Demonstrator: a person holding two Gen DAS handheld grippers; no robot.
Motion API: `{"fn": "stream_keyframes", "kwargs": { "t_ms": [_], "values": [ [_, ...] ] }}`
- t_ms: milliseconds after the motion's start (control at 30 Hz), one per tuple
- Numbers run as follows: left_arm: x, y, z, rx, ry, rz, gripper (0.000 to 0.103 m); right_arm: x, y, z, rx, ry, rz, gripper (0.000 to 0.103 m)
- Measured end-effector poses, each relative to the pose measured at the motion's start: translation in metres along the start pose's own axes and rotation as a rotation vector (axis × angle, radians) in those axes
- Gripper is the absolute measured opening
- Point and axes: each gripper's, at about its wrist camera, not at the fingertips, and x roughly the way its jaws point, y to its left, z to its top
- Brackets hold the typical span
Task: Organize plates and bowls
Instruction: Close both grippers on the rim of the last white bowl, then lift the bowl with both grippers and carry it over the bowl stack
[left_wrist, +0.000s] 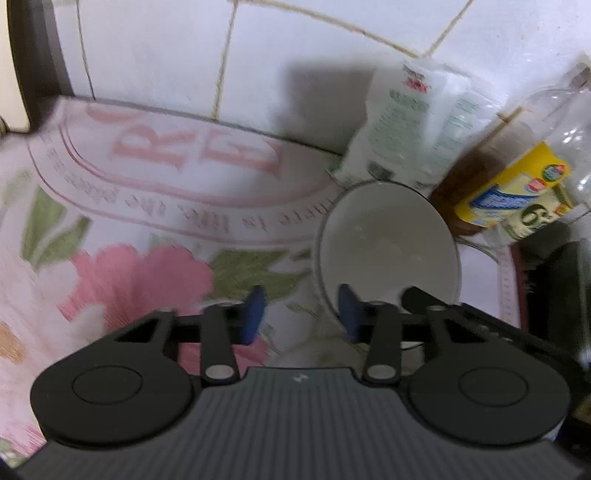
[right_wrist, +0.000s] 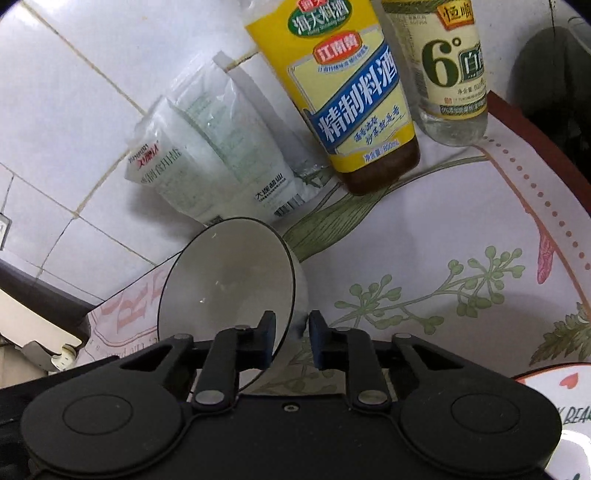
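A white bowl (right_wrist: 225, 280) with a thin dark rim is tipped so its opening faces the camera, above the flowered tablecloth (right_wrist: 424, 258). My right gripper (right_wrist: 291, 339) is shut on its near-right wall, one pad inside and one outside. In the left wrist view the same bowl (left_wrist: 388, 240) is at centre right. My left gripper (left_wrist: 302, 314) is open at its near-left rim. Its right pad is over the bowl's inside and its left pad stands apart over the cloth. A black finger (left_wrist: 417, 295) of the right gripper shows at the bowl's near rim.
Against the tiled wall (right_wrist: 74, 110) stand a salt bag (right_wrist: 221, 158), a yellow-labelled cooking wine bottle (right_wrist: 354, 92) and a clear vinegar bottle (right_wrist: 450, 66). A decorated plate (right_wrist: 554, 391) lies at bottom right. A dark object (left_wrist: 554, 280) is right of the bowl.
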Motion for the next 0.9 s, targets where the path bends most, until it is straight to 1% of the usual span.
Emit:
{"fn": "stream_keyframes", "kwargs": {
  "t_ms": [33, 67, 100, 167, 200, 267, 333, 467, 533, 633, 733, 800, 900],
  "values": [
    [0.000, -0.001, -0.002, -0.002, 0.016, -0.025, 0.016, 0.001, 0.000, -0.001, -0.008, 0.002, -0.002, 0.019],
    [0.000, -0.003, -0.004, 0.008, 0.031, -0.044, 0.011, 0.002, 0.001, -0.001, -0.017, 0.000, -0.007, 0.016],
    [-0.001, -0.007, -0.007, 0.025, 0.030, -0.029, 0.011, 0.003, 0.001, -0.002, -0.025, -0.003, -0.008, 0.015],
    [-0.005, -0.015, -0.013, 0.078, 0.006, 0.006, 0.011, 0.001, -0.001, -0.004, -0.012, -0.001, 0.005, 0.015],
    [-0.007, -0.017, -0.014, 0.091, 0.000, 0.011, 0.011, -0.001, -0.001, -0.005, -0.005, 0.003, 0.010, 0.015],
    [-0.015, -0.017, -0.018, 0.102, -0.011, 0.006, 0.011, -0.005, 0.000, -0.009, -0.019, 0.008, 0.008, 0.015],
    [-0.024, -0.015, -0.020, 0.109, -0.022, -0.002, 0.011, -0.013, -0.001, -0.012, -0.006, 0.004, 0.030, 0.015],
    [-0.047, -0.010, -0.026, 0.106, -0.035, -0.017, 0.011, -0.031, 0.004, -0.021, -0.008, 0.001, 0.048, 0.016],
    [-0.055, -0.008, -0.032, 0.107, -0.026, -0.003, 0.011, -0.040, 0.009, -0.028, -0.024, 0.000, 0.052, 0.016],
    [-0.065, -0.002, -0.041, 0.089, -0.011, -0.010, 0.011, -0.053, 0.016, -0.037, -0.037, -0.011, 0.060, 0.016],
    [-0.077, 0.007, -0.051, 0.069, -0.008, -0.018, 0.011, -0.065, 0.021, -0.043, -0.033, -0.012, 0.085, 0.016],
    [-0.088, 0.010, -0.058, 0.062, -0.021, -0.026, 0.011, -0.075, 0.026, -0.049, -0.050, -0.016, 0.085, 0.016],
    [-0.107, 0.012, -0.066, 0.074, -0.046, -0.015, 0.011, -0.086, 0.035, -0.056, -0.072, -0.017, 0.088, 0.016]
  ]
}}
